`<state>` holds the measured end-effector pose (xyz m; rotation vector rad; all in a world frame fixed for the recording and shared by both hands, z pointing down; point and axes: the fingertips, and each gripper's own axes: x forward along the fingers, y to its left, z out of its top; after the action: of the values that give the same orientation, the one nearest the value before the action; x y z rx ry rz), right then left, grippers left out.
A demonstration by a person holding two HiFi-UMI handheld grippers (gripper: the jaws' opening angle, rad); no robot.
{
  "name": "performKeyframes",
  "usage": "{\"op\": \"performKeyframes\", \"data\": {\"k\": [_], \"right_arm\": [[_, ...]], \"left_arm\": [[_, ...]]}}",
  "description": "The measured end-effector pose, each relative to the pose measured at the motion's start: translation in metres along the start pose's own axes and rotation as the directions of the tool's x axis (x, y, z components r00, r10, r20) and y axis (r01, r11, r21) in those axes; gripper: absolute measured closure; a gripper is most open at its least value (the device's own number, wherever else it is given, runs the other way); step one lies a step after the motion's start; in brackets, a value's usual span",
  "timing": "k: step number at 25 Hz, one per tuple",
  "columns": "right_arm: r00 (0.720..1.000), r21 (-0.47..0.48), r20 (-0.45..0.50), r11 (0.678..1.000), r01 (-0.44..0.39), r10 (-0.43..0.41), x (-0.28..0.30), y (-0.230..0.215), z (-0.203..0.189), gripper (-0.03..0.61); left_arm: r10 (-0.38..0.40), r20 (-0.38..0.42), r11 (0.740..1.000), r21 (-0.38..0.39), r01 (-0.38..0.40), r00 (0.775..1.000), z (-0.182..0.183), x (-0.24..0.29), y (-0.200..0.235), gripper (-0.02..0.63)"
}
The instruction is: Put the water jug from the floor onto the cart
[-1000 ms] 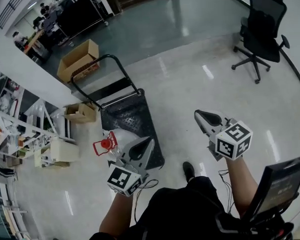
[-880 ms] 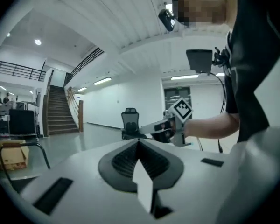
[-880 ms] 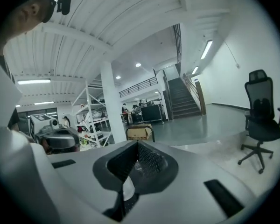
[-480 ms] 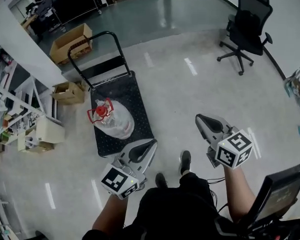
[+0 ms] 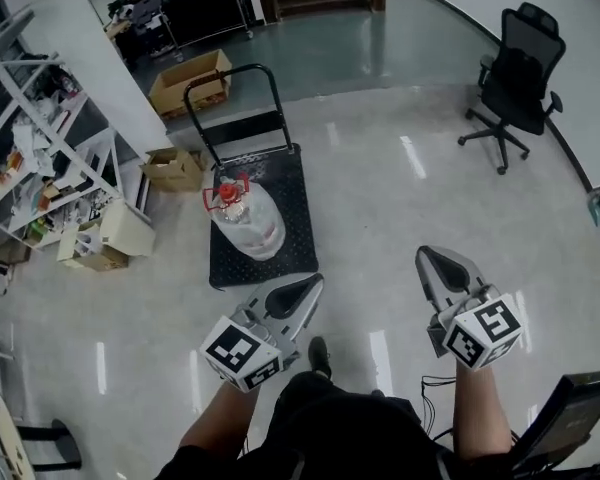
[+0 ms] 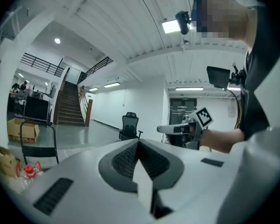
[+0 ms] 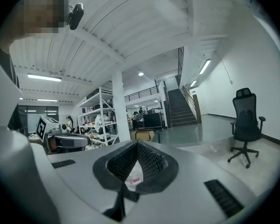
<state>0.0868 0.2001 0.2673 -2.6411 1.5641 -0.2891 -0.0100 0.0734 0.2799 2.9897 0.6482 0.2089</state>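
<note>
the water jug (image 5: 247,223) stands upright on the cart (image 5: 295,188), nearer the left tool (image 5: 313,282) than the right tool (image 5: 424,255), both closed and empty.

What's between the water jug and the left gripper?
In the head view, only the bare black deck of the cart shows between the water jug and the left gripper. Nothing else sits there.

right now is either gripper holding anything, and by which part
Nothing is held. The left gripper and the right gripper are both shut and empty. The water jug sits on the cart, apart from both.
</note>
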Motion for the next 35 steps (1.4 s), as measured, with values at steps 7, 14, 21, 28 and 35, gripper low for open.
{"op": "performKeyframes", "data": {"k": [7,14,21,28,35], "right_arm": [[0.997,0.003,-0.042,0.998,-0.062,0.063,-0.135,0.011,-0.033,0.577],[0.996,0.021,-0.021,0.996,-0.083,0.083,-0.193,0.061,-0.051,0.577],[0.999,-0.017,-0.023,0.999,-0.036,0.036,-0.241,0.144,-0.072,0.577],[0.998,0.004,-0.064,1.0,0.026,-0.026,-0.275,0.282,-0.112,0.577],[0.998,-0.106,-0.049,0.993,0.043,-0.048,-0.317,0.359,-0.104,0.577]], "left_arm": [[0.065,-0.02,0.991,-0.113,-0.066,0.998,-0.015,-0.029,-0.131,0.614],[0.022,-0.079,0.998,-0.065,-0.027,0.997,-0.027,-0.079,-0.21,0.614],[-0.025,-0.025,0.999,-0.031,0.024,0.999,-0.044,-0.166,-0.255,0.614],[-0.016,-0.005,0.996,-0.087,0.015,1.0,-0.093,-0.316,-0.259,0.614],[0.007,0.111,0.988,-0.153,0.01,0.994,-0.071,-0.394,-0.277,0.614]]}}
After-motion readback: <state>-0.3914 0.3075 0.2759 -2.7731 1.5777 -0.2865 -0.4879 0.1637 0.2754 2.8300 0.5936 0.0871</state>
